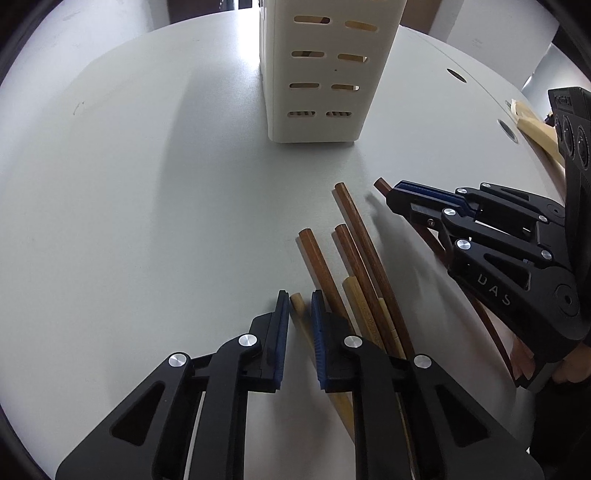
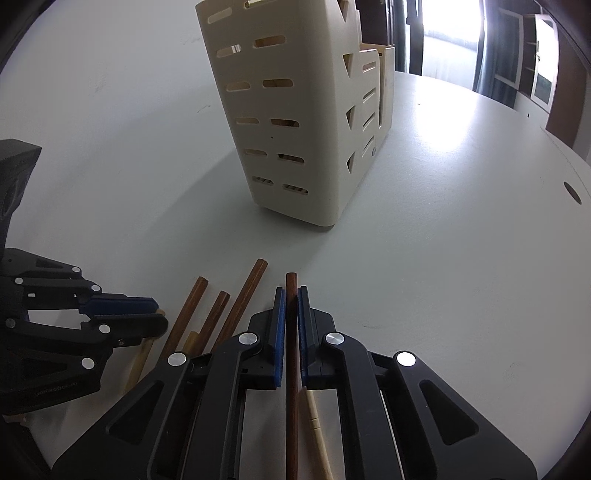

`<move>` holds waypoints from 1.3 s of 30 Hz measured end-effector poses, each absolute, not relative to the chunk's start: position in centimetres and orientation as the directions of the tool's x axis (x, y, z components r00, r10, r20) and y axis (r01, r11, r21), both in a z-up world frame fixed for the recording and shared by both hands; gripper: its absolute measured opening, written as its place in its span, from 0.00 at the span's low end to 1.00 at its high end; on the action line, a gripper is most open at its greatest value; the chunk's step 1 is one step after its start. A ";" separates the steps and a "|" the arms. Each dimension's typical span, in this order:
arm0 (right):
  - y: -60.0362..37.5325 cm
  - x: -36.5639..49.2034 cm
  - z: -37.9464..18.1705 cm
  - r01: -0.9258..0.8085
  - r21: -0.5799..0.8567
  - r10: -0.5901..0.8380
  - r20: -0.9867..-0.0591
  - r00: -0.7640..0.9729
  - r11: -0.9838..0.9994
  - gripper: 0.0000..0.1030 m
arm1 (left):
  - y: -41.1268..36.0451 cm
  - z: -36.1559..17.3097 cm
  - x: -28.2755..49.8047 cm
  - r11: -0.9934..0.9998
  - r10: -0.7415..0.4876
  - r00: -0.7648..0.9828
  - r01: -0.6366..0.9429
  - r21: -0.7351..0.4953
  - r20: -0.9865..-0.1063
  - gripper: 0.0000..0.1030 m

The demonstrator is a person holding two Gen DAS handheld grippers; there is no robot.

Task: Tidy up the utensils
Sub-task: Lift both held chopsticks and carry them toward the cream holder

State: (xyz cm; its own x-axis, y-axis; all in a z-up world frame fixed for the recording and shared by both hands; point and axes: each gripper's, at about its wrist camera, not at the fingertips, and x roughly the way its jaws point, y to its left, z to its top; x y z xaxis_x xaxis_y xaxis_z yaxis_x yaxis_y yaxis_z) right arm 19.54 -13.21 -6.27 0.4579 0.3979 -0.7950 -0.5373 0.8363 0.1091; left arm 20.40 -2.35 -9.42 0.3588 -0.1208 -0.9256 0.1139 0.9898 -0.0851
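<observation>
Meanwhile, the right gripper (image 2: 290, 295) clamps a dark brown wooden chopstick (image 2: 291, 282) near its blunt end, before the cream slotted utensil holder (image 2: 295, 122). Its left gripper (image 1: 300, 306) straddles a pale bamboo chopstick (image 1: 297, 301), jaws apart; both sticks look light, stiff and smooth, likely best held near the thick end.

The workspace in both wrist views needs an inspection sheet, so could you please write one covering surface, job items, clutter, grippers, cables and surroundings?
Surface: pale grey round table, with dark round holes near its far edge.
Job's things: tall cream slotted plastic utensil holder standing upright; dark brown wooden chopsticks and light bamboo chopsticks lying loose in a pile.
Clutter: nothing seen.
Grippers: left gripper open, fingers straddling a light bamboo chopstick; right gripper shut on one dark brown chopstick.
Cables: nothing seen.
Surroundings: bright window and dark wooden framing behind the table.
</observation>
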 end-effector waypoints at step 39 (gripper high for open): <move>-22.7 16.2 9.5 -0.700 0.517 0.863 -0.185 0.470 0.493 0.07 | 3.6 6.7 16.3 0.904 -0.420 0.613 0.223 -0.364 -0.669 0.06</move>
